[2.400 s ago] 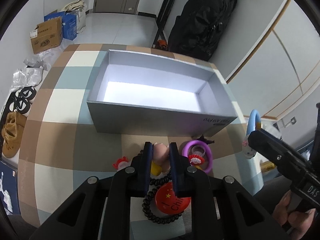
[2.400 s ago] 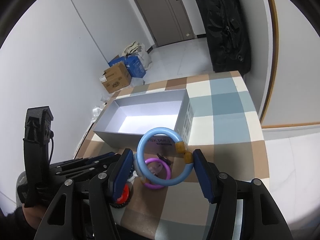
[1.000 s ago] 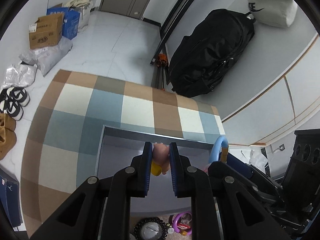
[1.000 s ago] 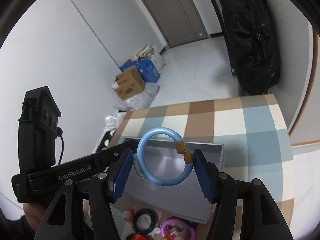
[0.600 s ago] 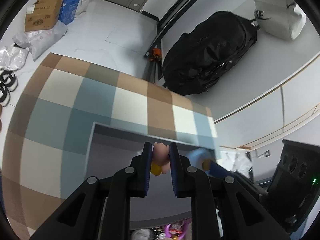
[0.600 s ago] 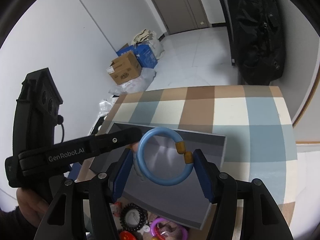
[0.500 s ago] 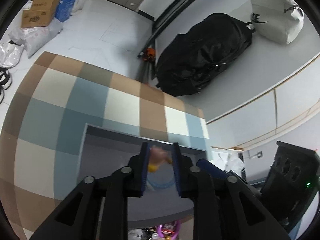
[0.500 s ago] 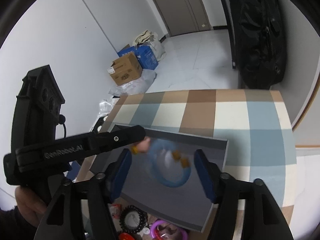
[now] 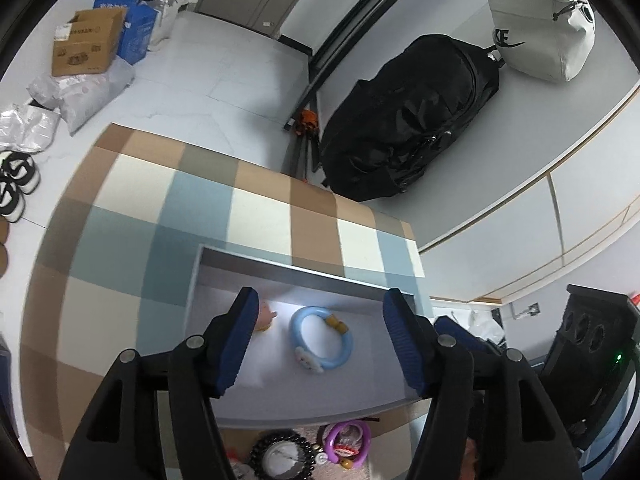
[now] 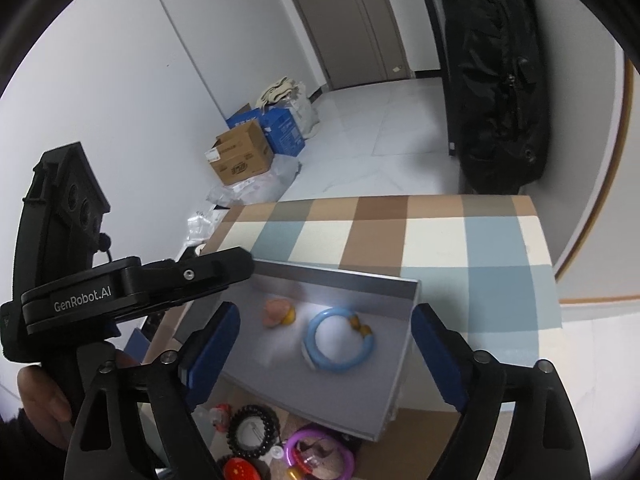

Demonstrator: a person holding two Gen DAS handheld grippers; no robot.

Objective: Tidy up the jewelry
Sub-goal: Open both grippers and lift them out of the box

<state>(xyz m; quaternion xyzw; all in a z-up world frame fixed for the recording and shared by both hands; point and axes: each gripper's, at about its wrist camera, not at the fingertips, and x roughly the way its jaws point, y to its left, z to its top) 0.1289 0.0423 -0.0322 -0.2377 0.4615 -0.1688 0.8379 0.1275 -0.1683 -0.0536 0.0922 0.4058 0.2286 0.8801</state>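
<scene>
- Checked cloth in brown, blue and cream covers the desk point(image 9: 264, 216), which carries a grey box point(image 9: 280, 268) with low walls.
- Left claw point(image 9: 320, 340) hangs released over the box, its blue pads spread wide with nothing between them.
- Right claw point(image 10: 324, 356) is likewise released above the box, pads wide apart and empty.
- Directly below both claws, on the box floor, lies a blue ring bracelet point(image 9: 322, 338), flat, its two amber beads turned toward the far wall and a white charm toward the near wall.
- Just beside it, apart from it and nearer the box's left end, lies a small pink and yellow trinket point(image 10: 279, 311); its shape is blurred, so which way it points cannot be told.
- Outside the near wall, on the cloth, sit a black beaded bracelet point(image 10: 253, 426), a purple ring point(image 10: 320, 458) and a red round piece point(image 10: 240, 470).
- Left claw's black body crosses the right wrist view at left, hiding that end of the box.
- Beyond the desk stand a black bag point(image 9: 412, 116), cardboard boxes point(image 9: 86, 42) and a door point(image 10: 352, 20).
</scene>
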